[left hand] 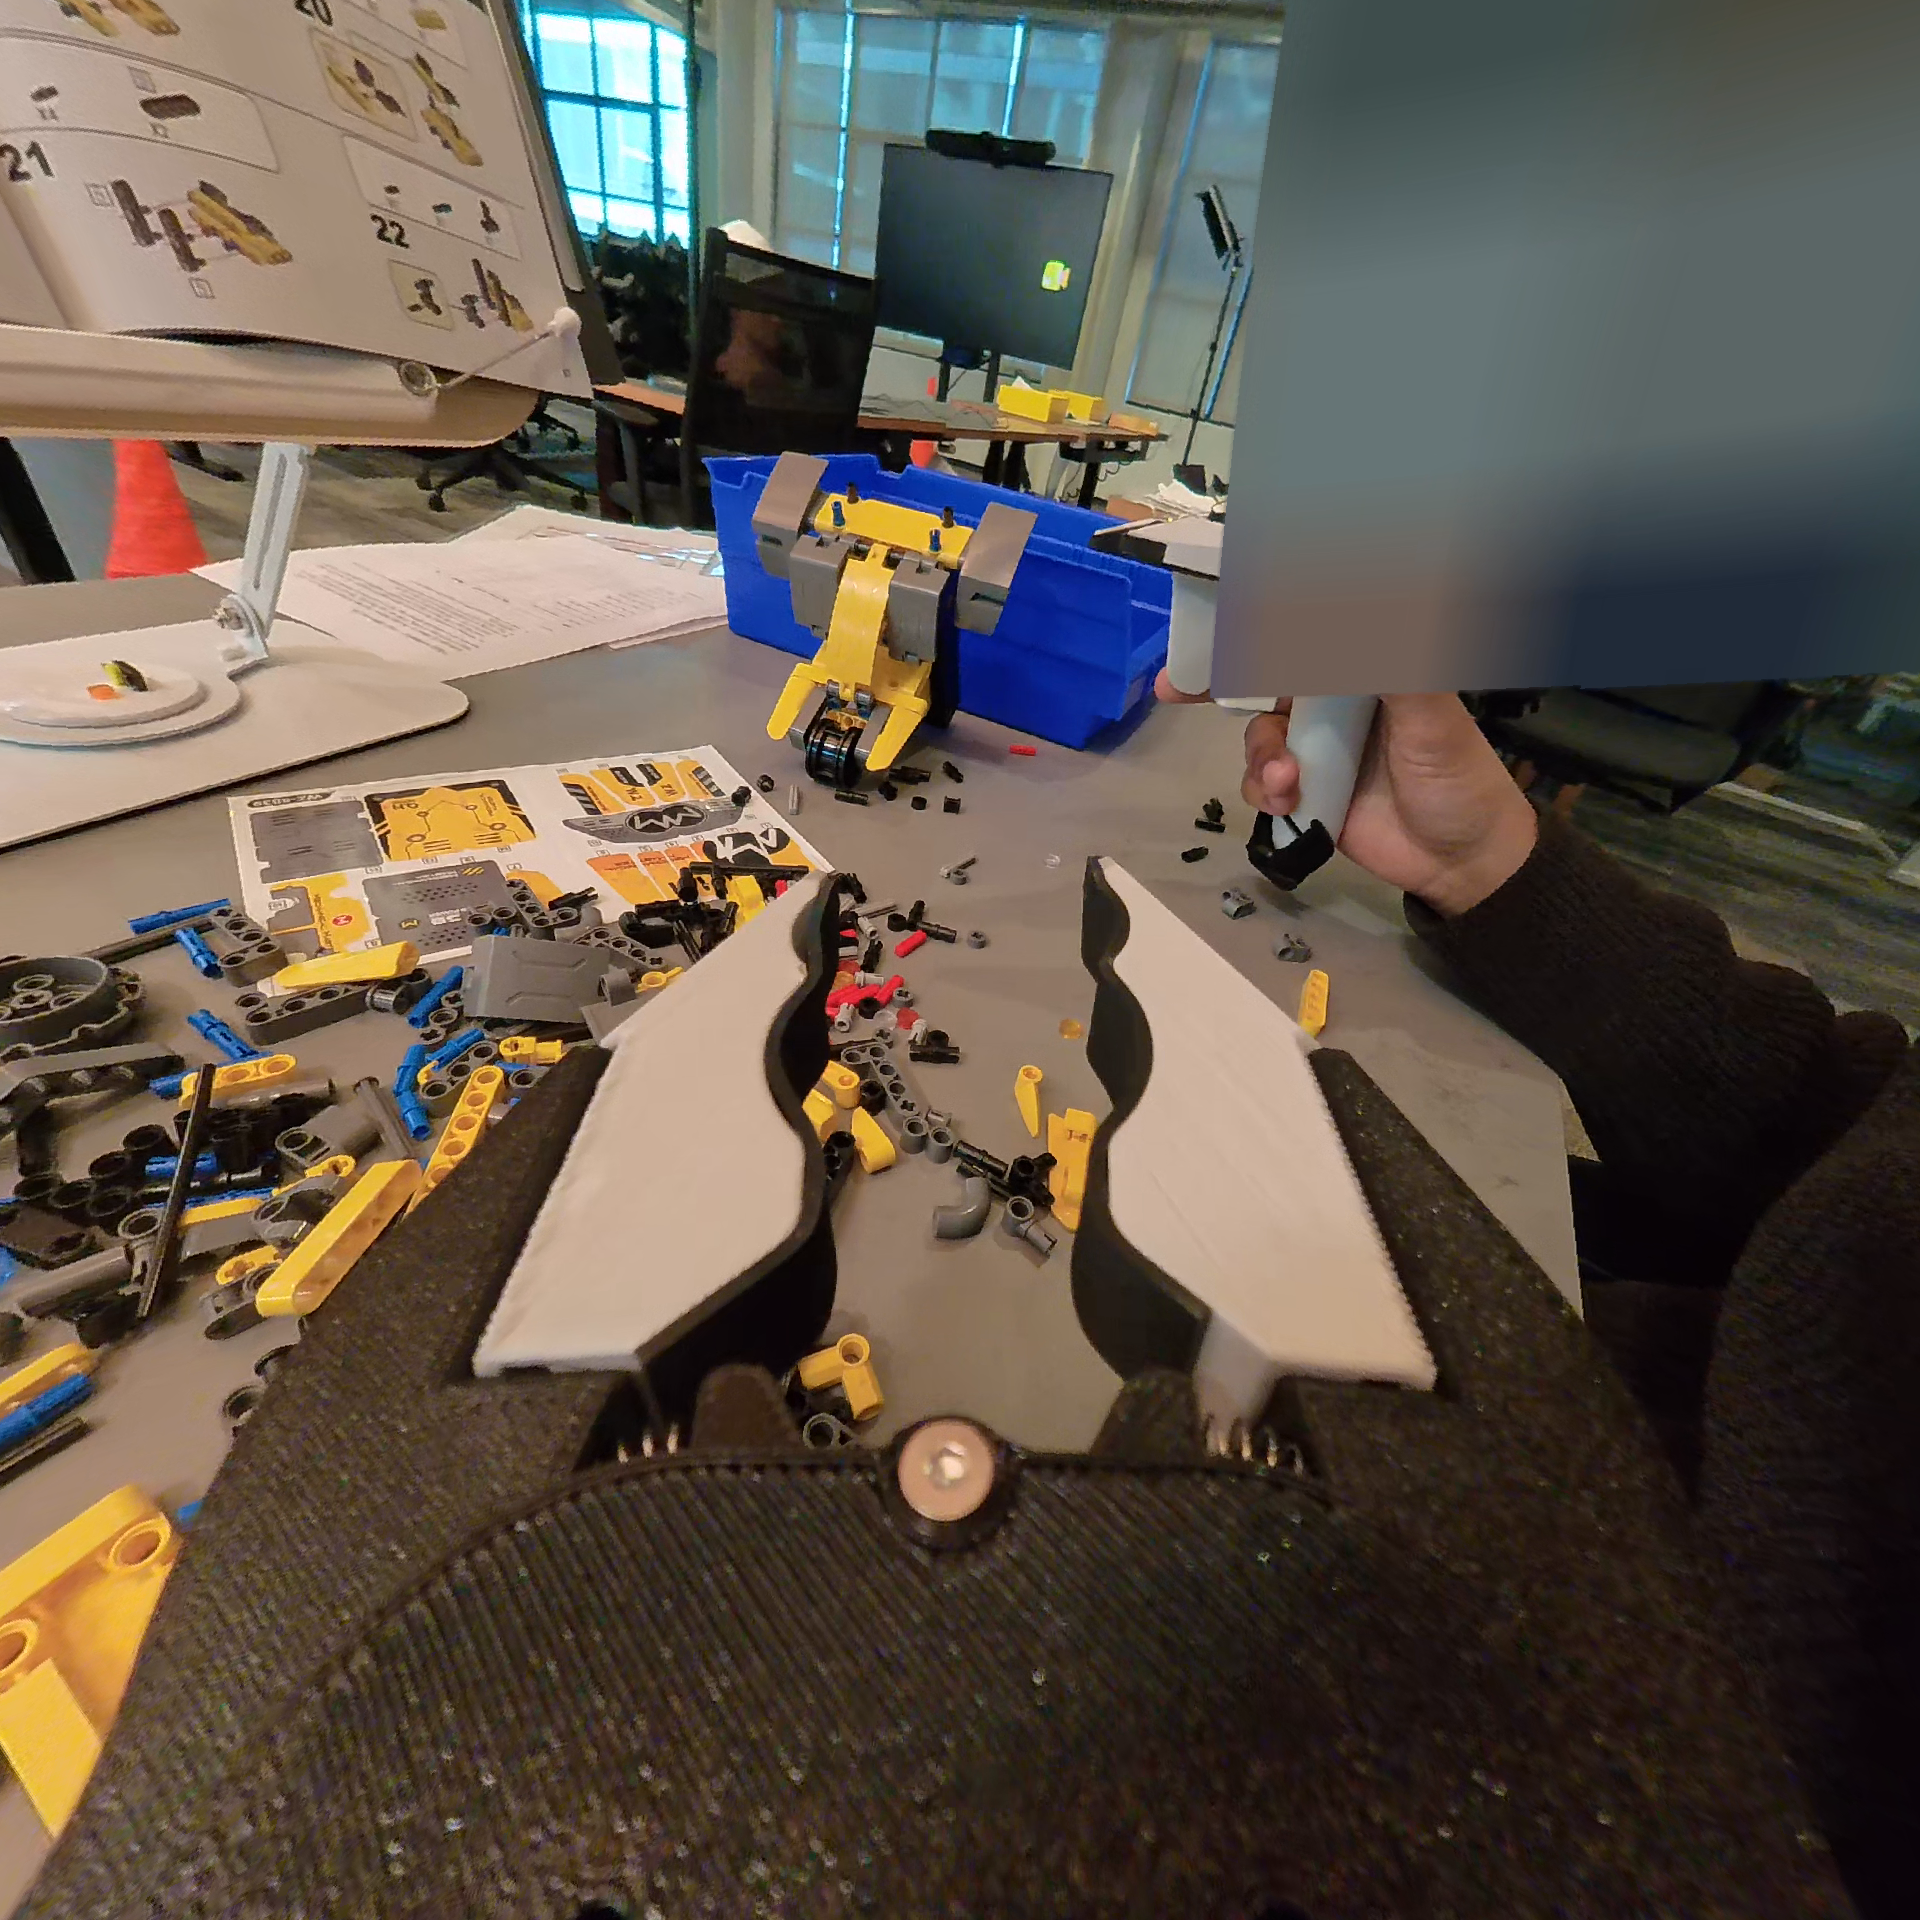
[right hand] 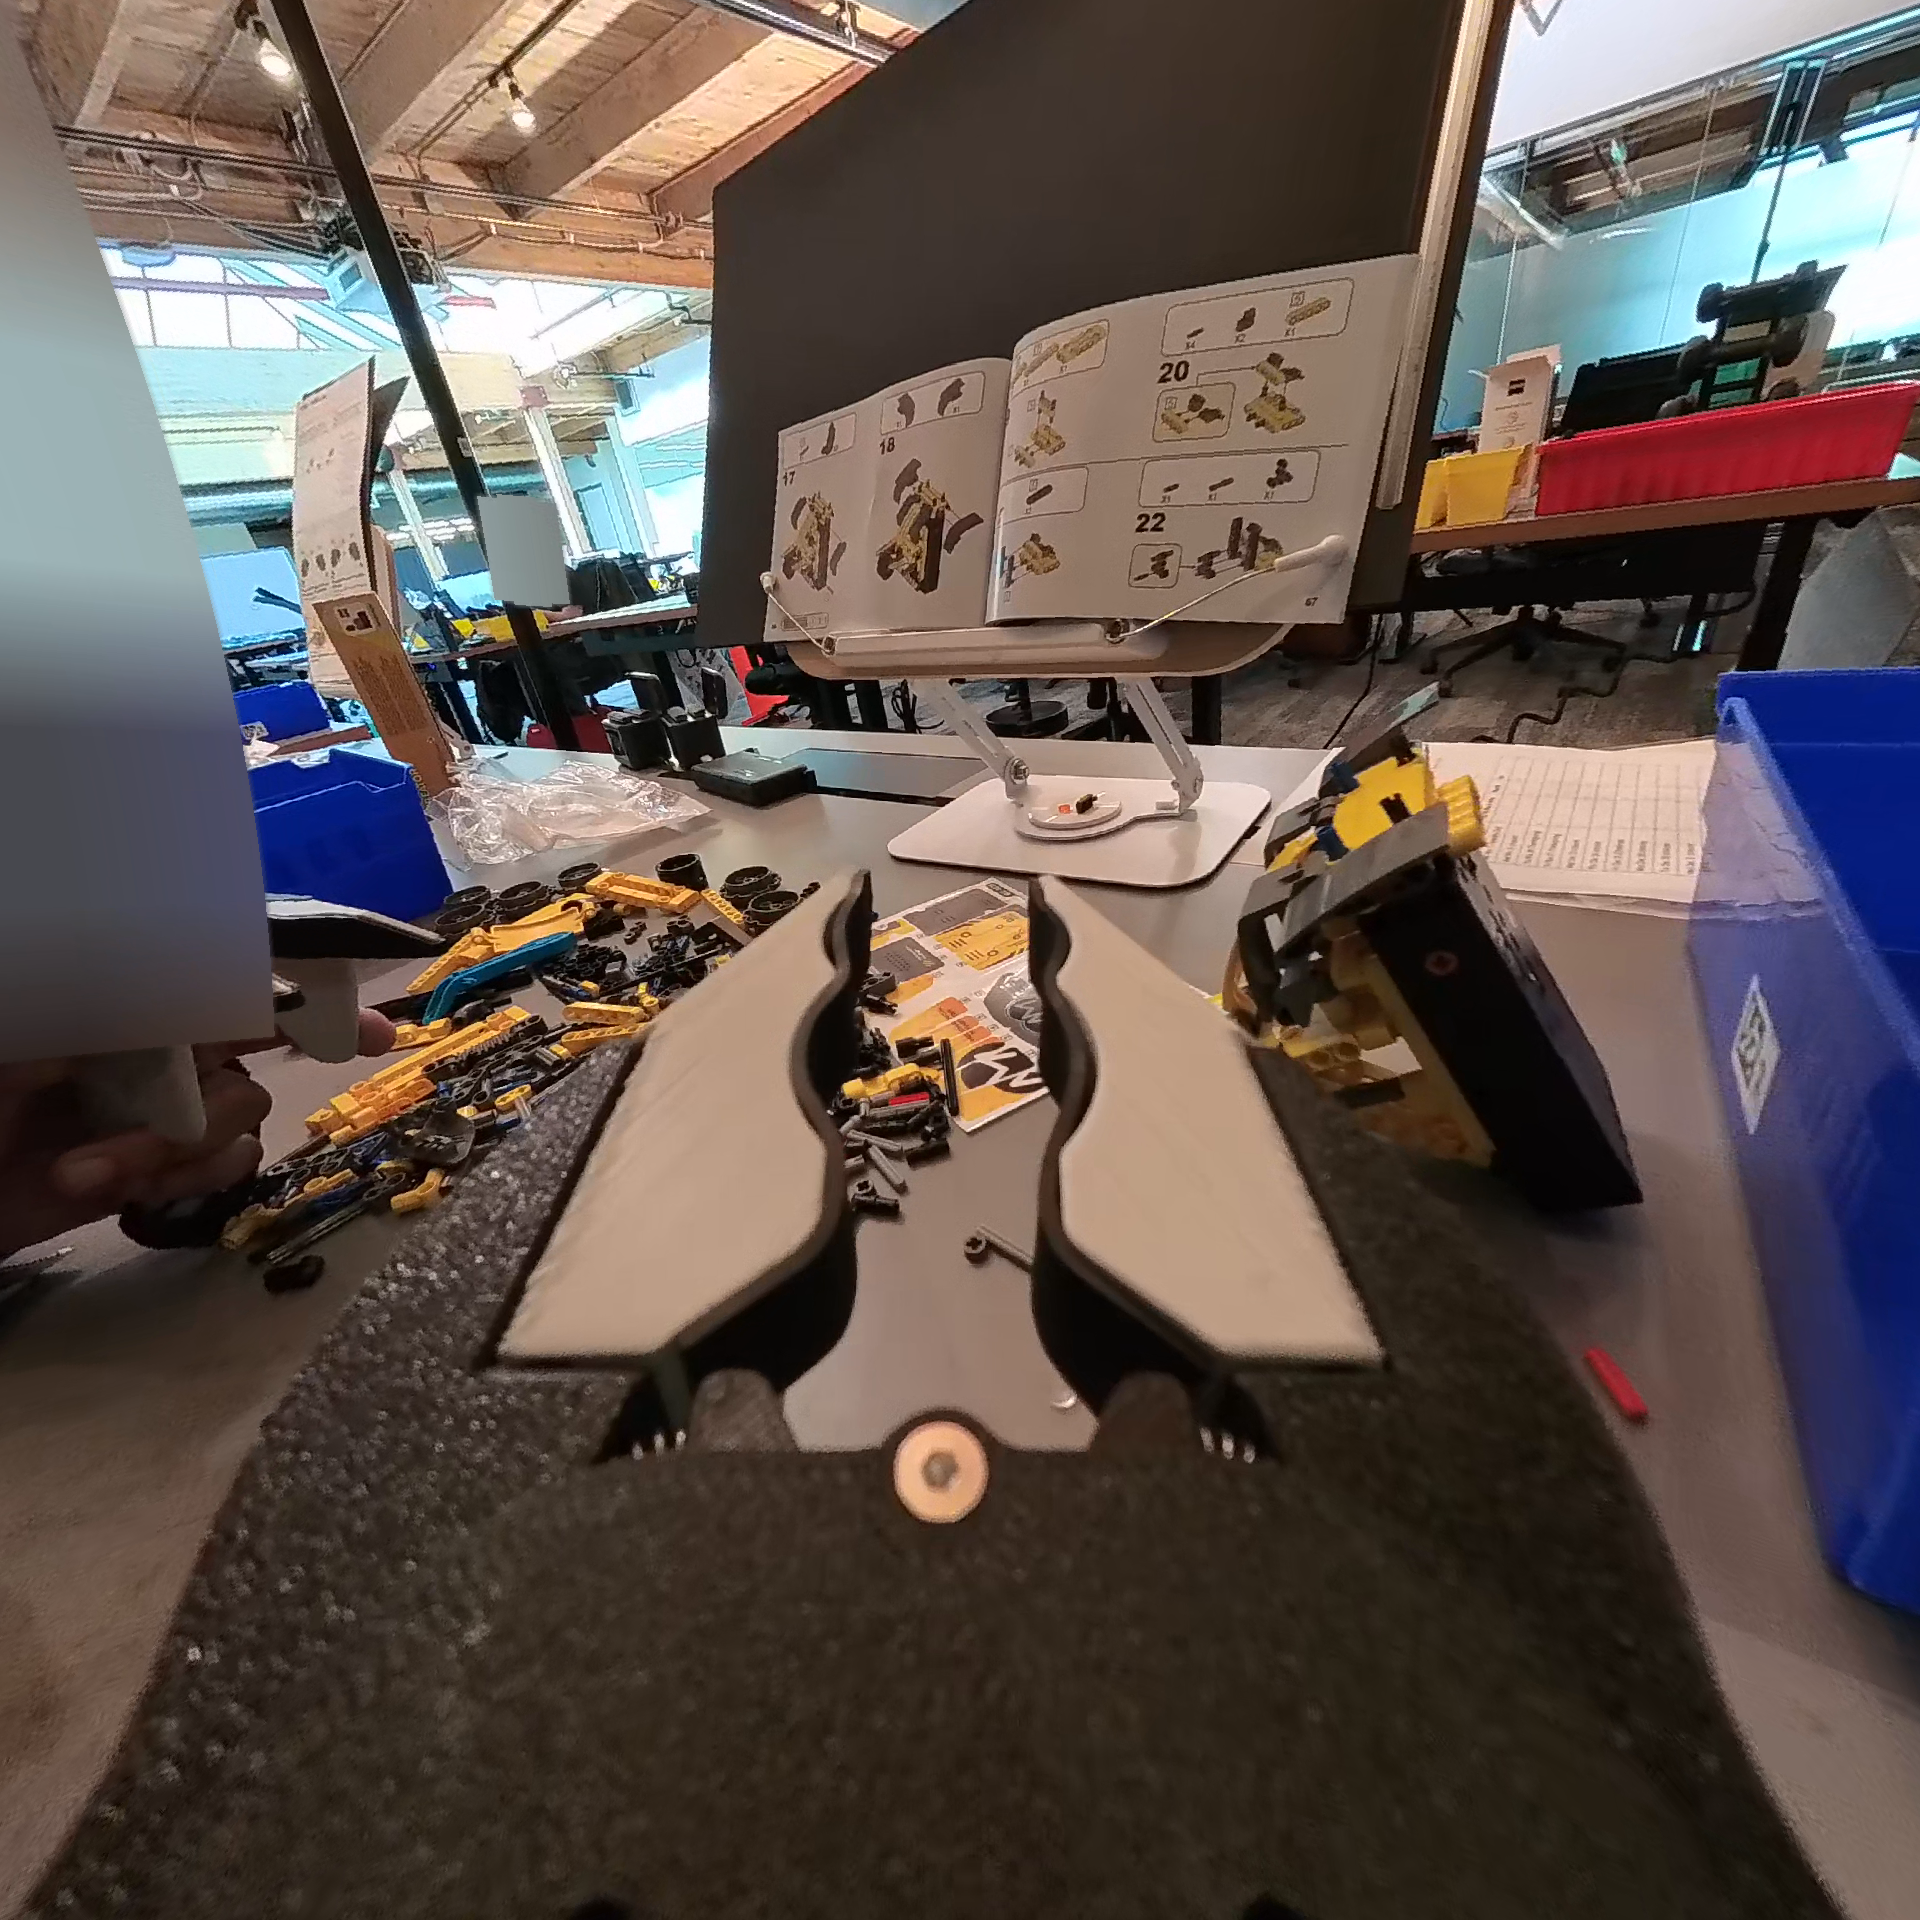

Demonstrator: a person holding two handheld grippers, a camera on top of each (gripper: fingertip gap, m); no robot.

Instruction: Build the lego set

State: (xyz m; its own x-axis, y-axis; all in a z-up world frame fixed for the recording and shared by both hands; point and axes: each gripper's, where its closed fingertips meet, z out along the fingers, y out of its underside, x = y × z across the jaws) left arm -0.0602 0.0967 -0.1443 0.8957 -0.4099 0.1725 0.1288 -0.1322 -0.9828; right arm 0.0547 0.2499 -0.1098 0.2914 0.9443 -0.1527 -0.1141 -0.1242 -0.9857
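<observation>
The left gripper (left hand: 961, 883) is held wide apart and empty above loose yellow, black and blue building-toy parts (left hand: 312, 1122) scattered on the grey table (left hand: 1143, 727). The right gripper (right hand: 945, 894) is likewise spread, nothing between its fingers, over a sticker sheet (right hand: 966, 997). A part-built yellow model (left hand: 873, 634) is propped against a blue bin (left hand: 1060, 623).

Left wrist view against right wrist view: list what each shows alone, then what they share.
Left only: an orange cone, a dark monitor, the open left hand-held gripper over loose parts.
Right only: a red bin, clear plastic wrap, the open right hand-held gripper.
Both: manual on its stand, sticker sheet, yellow model, blue bin.
</observation>
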